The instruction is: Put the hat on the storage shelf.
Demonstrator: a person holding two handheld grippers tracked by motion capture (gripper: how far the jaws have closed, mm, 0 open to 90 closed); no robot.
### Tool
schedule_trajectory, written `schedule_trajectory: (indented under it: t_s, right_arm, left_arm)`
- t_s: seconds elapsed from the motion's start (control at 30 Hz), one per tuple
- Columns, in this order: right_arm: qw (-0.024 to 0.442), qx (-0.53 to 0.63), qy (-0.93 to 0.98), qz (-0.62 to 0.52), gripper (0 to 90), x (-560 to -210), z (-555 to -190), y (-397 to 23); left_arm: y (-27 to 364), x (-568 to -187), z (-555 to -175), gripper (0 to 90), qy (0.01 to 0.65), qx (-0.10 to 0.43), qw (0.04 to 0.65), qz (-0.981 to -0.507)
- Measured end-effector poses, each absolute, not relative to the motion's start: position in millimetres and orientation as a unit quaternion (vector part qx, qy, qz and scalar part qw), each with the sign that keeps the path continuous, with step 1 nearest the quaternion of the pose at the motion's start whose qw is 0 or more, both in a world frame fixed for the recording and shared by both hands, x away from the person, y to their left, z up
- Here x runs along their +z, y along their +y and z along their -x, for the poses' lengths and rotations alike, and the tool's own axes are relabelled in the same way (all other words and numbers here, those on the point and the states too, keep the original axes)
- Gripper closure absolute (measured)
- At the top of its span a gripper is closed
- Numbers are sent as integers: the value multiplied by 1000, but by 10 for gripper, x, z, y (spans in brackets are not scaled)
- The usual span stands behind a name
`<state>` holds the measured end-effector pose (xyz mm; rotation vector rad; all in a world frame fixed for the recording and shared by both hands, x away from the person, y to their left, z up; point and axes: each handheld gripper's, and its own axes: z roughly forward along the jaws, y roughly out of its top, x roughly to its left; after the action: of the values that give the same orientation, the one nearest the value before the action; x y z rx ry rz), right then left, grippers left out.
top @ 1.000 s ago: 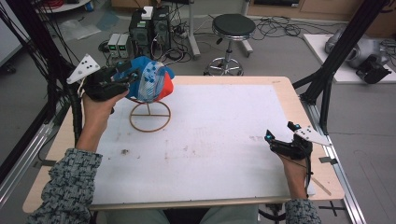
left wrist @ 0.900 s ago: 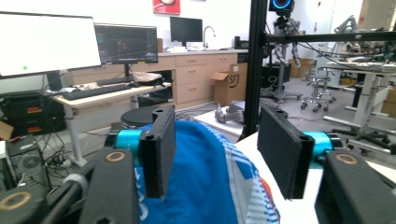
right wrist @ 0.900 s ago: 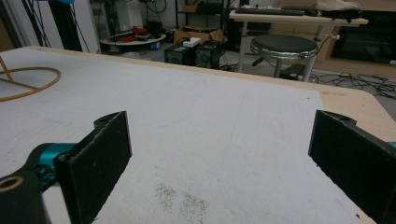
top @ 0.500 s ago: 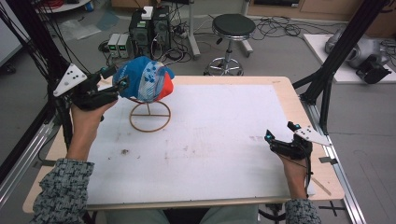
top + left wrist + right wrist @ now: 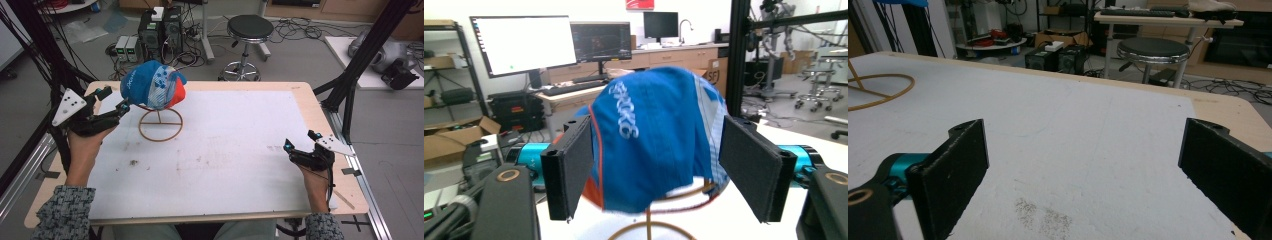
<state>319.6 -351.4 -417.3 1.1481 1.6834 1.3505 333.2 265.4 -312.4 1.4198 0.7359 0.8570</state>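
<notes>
A blue cap with white print and an orange part sits on top of a brown wire stand at the table's far left. My left gripper is open just left of the cap, level with it. In the left gripper view the cap fills the space beyond the two wide-apart jaws, draped over the stand; I cannot tell whether the pads touch it. My right gripper rests low near the table's right edge, open with nothing between its fingers. The stand's base ring lies far off in the right gripper view.
The white table top has faint smudges. Black frame posts rise at the table's right and left sides. A stool and computer cases stand on the floor behind the far edge.
My left gripper has drawn back to the left, away from the cap, and its jaws now stand apart. The cap stays on the stand. The right gripper has not moved.
</notes>
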Motion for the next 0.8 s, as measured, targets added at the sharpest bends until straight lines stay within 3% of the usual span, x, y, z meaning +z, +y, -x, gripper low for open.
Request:
schedule_trajectory:
  t_s: [0.8]
  right_arm:
    - [343,524,643,-440,49,-4162,-3193,-3505]
  left_arm:
    - [2810,-3614,-3083,266,363,385,579,-620]
